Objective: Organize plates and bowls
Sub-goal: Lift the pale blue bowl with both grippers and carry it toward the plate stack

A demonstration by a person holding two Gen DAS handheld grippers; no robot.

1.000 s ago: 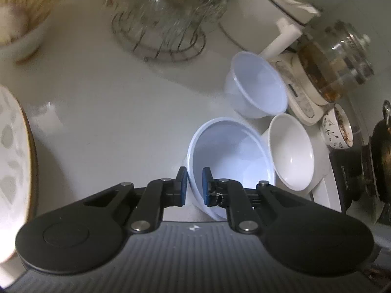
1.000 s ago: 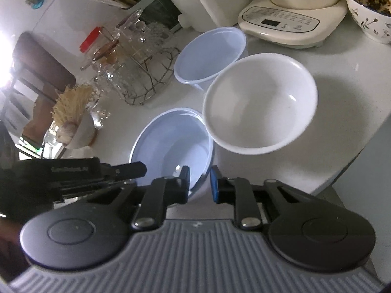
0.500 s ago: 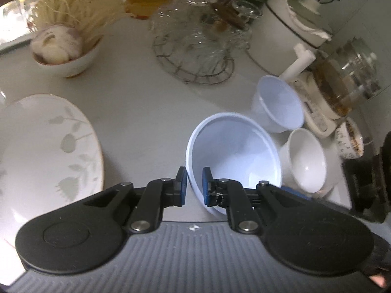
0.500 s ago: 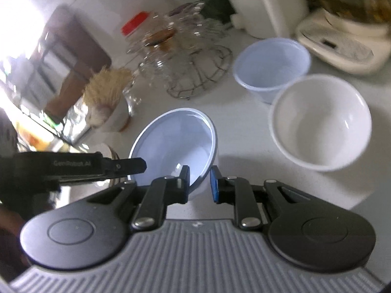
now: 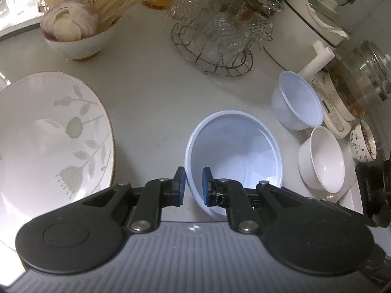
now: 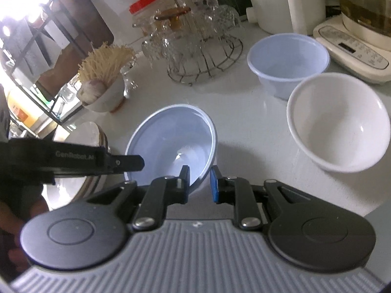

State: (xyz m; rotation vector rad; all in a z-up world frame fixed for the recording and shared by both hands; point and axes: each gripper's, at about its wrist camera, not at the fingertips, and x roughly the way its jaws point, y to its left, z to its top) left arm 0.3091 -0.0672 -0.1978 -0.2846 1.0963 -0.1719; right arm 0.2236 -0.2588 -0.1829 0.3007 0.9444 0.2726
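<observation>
A pale blue bowl (image 5: 234, 151) (image 6: 171, 141) hangs tilted just over the white counter, held from two sides. My left gripper (image 5: 193, 185) is shut on its near rim, and in the right wrist view that gripper (image 6: 122, 162) reaches in from the left. My right gripper (image 6: 199, 183) is shut on the opposite rim. A large white plate with a leaf pattern (image 5: 48, 134) (image 6: 90, 131) lies to the left of the bowl. A second pale blue bowl (image 5: 300, 102) (image 6: 288, 56) and a white bowl (image 5: 325, 161) (image 6: 339, 122) stand on the right.
A wire rack of glasses (image 5: 215, 36) (image 6: 195, 48) stands behind the bowl. A white bowl with garlic and noodles (image 5: 78, 31) (image 6: 102, 92) sits at the back left. A kettle on its base (image 5: 342, 97), a white pot (image 6: 276, 0) and a small patterned bowl (image 5: 364, 144) crowd the right.
Both grippers have carried the blue bowl leftward, away from the other two bowls. The leaf-patterned plate and the garlic bowl have come fully into view. Both grips are unchanged.
</observation>
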